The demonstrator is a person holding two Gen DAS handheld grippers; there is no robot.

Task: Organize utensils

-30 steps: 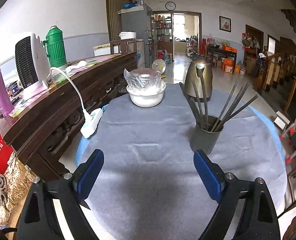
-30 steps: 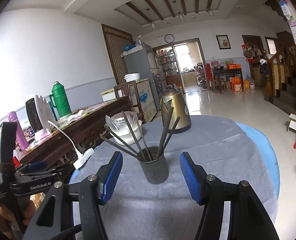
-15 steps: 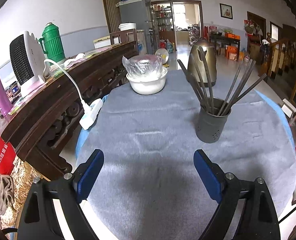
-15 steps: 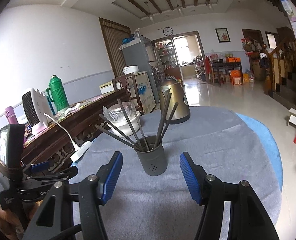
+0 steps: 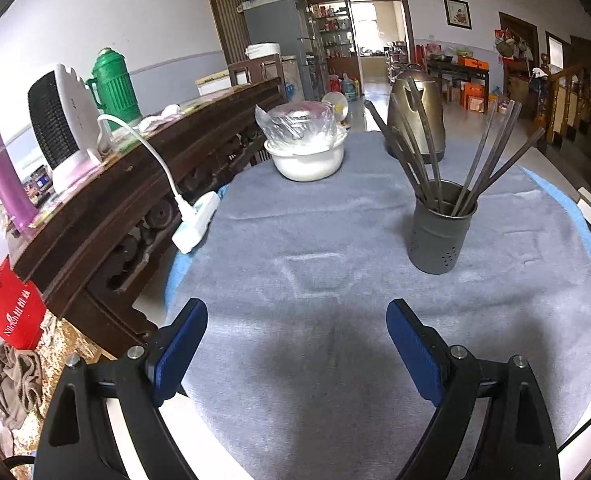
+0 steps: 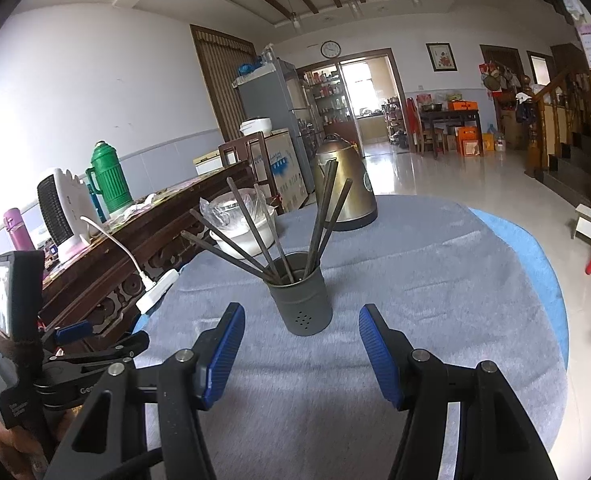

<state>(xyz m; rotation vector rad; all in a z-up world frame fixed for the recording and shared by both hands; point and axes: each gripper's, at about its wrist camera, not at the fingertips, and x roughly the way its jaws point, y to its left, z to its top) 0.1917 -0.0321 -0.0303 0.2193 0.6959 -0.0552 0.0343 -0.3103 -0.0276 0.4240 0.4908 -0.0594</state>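
A dark grey perforated utensil holder (image 5: 439, 236) stands on a grey cloth (image 5: 315, 280) beside a white bowl (image 5: 307, 160) and brass-coloured kettle (image 5: 419, 116).

walls: white, grey dado | floor (image 6: 435, 176): glossy tile | sideboard (image 5: 143, 184): dark wood | ceiling: beams

The grey cloth (image 5: 307, 280) on the round table lies bare from the near edge up to the utensil cup (image 5: 441, 232), so a gripper could pass freely across the front and left half. The cup stands right of centre with its dark chopsticks (image 5: 491, 156) fanning out above it to both sides, blocking a straight descent onto its rim. Behind it the white bowl (image 5: 307, 160) and the brass kettle (image 5: 417, 116) close off the far edge, and a power strip (image 5: 195, 228) overhangs the left rim beside the dark wooden sideboard (image 5: 143, 184).
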